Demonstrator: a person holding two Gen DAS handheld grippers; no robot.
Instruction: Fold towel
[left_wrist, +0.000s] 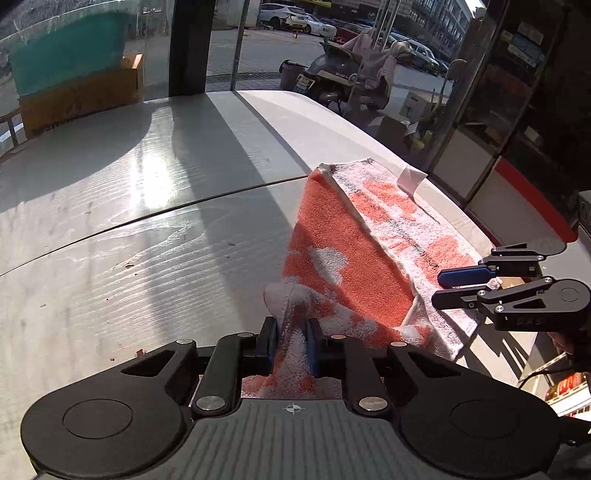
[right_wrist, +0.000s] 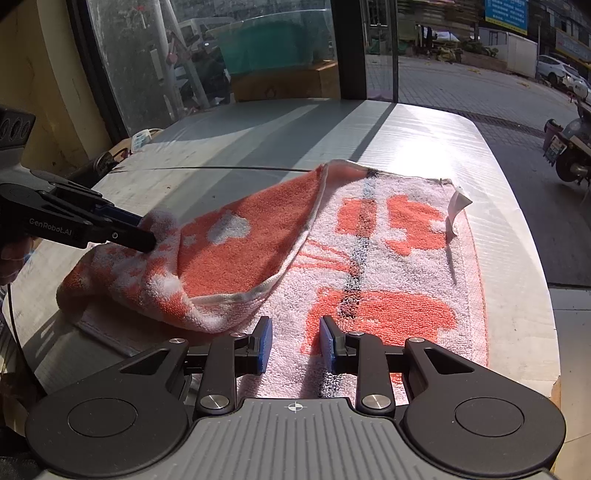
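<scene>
An orange and white patterned towel (right_wrist: 391, 258) lies on the white table (right_wrist: 424, 136), with a white tag (right_wrist: 456, 206) at its far right corner. My left gripper (left_wrist: 291, 343) is shut on the towel's corner (left_wrist: 295, 314) and holds it lifted, so one side of the towel (left_wrist: 332, 251) folds over the rest. It shows in the right wrist view (right_wrist: 144, 232) at the left, clamped on that corner. My right gripper (right_wrist: 295, 343) is open and empty, low over the towel's near edge. It shows in the left wrist view (left_wrist: 443, 288) at the right.
The table (left_wrist: 129, 229) has a seam across it and a rounded far edge. Glass panes and a dark post (left_wrist: 190, 48) stand behind it, with a green and yellow box (left_wrist: 77, 74) at the back left. A scooter (left_wrist: 343, 74) stands outside.
</scene>
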